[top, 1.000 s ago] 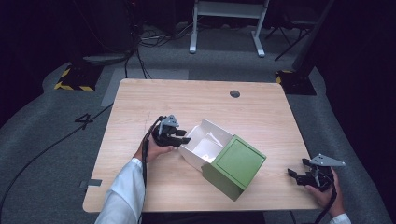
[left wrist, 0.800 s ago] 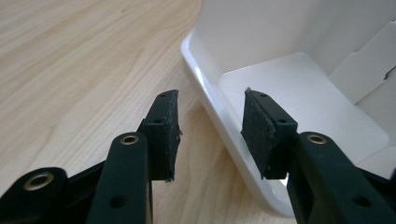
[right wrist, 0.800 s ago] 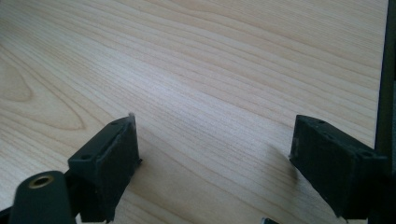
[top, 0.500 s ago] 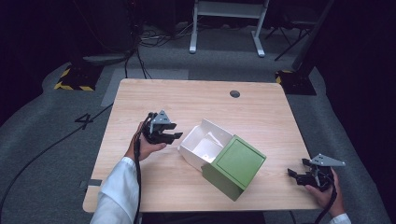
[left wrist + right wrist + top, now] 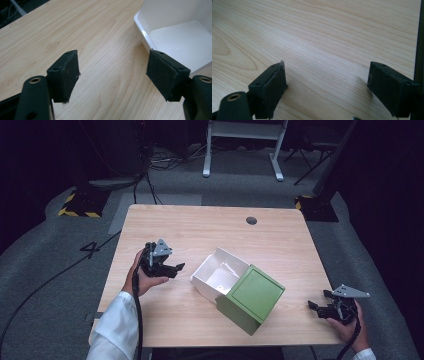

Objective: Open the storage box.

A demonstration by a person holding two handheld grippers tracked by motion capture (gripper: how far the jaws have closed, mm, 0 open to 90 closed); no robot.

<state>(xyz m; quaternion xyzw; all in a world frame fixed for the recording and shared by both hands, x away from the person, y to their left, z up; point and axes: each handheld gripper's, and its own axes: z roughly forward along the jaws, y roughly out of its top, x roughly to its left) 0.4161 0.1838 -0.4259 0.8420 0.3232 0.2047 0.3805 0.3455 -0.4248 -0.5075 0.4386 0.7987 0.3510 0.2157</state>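
A white open box (image 5: 220, 272) lies on the wooden table (image 5: 210, 235), partly slid out of a green sleeve (image 5: 251, 297). My left gripper (image 5: 176, 268) hovers just left of the box, open, with nothing between its jaws. In the left gripper view the white box's wall (image 5: 160, 17) stands beyond the right pad (image 5: 162, 71), and its inside looks empty. My right gripper (image 5: 317, 307) sits near the table's right front corner, open and empty, well apart from the green sleeve. Bare wood (image 5: 324, 50) lies between its pads (image 5: 274, 85).
A round cable hole (image 5: 251, 220) sits at the table's far edge. The table's right edge (image 5: 417, 37) runs close beside my right gripper. Dark floor with cables and a metal stand (image 5: 242, 140) lies beyond the table.
My left gripper has drawn back leftward from the white box, leaving a gap of bare wood. The box, sleeve and right gripper have stayed where they were.
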